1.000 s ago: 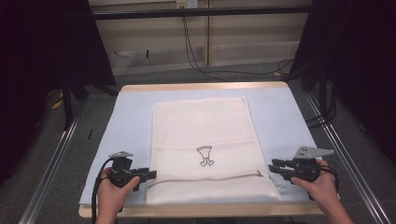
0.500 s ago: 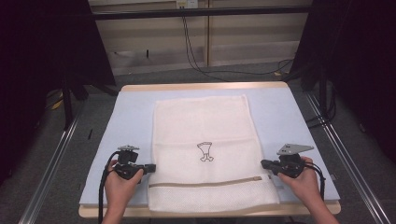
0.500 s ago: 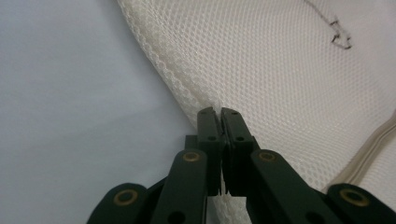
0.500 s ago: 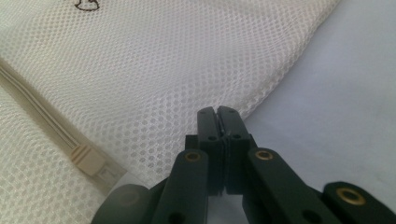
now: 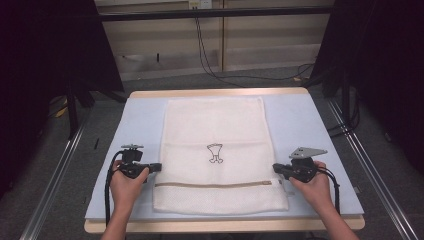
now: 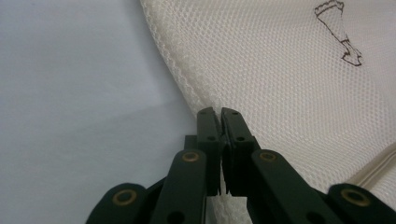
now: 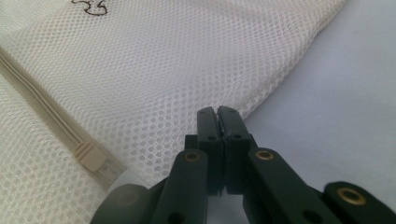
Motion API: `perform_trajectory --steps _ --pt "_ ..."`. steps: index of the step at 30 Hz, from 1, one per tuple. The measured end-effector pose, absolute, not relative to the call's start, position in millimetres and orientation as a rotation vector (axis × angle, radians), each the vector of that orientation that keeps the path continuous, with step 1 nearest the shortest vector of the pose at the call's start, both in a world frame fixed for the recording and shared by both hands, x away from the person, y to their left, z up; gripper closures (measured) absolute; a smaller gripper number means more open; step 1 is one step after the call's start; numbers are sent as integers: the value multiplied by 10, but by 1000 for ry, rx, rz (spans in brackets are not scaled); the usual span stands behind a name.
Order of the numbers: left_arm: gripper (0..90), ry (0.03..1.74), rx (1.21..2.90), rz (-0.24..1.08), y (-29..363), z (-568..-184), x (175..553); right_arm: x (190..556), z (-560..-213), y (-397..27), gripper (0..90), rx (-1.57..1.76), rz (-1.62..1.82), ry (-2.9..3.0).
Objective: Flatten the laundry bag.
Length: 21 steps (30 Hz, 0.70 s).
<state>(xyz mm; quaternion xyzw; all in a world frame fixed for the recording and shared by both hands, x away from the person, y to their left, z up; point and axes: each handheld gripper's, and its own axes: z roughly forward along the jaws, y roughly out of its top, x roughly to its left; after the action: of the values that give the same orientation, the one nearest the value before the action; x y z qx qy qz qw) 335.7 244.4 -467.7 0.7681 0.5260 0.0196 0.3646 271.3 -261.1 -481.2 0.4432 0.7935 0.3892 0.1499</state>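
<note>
Both grippers pinch the side edges of a mesh bag on the table.

The left gripper (image 6: 219, 114) has its jaws closed on the bag's left edge; the right gripper (image 7: 218, 113) has its jaws closed on the right edge. The white mesh bag (image 5: 215, 130) lies flat on the pale blue table mat (image 5: 137, 120), its zipper (image 5: 212, 184) near the person's side, a small dark drawing (image 5: 215, 153) at its middle.

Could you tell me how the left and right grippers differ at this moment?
The left gripper sits at the mesh laundry bag's left edge, the right gripper at its right edge. The right carries a grey three-cornered plate; the left has a small dark top. Both are shut, pinching the bag's edge above the zipper.
</note>
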Motion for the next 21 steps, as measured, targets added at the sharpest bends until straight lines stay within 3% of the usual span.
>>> perform_trajectory --steps 7,14,17,19,21 --pt "858 1363 1978 83 2480 -4629 3335 2718 -4803 -2556 875 1232 1109 2302" --pt "580 1337 1932 127 2419 -4429 3251 2668 -4725 -2603 783 1191 1141 2259" --pt "546 1287 1947 112 2320 -4382 3222 2633 -4713 -2630 774 1197 1148 2256" --pt "477 1263 1956 113 2219 -4370 3200 2609 -4718 -2657 796 1176 1141 2256" --pt "474 1237 1972 104 2146 -4363 3198 2600 -4713 -2675 809 1171 1157 2254"
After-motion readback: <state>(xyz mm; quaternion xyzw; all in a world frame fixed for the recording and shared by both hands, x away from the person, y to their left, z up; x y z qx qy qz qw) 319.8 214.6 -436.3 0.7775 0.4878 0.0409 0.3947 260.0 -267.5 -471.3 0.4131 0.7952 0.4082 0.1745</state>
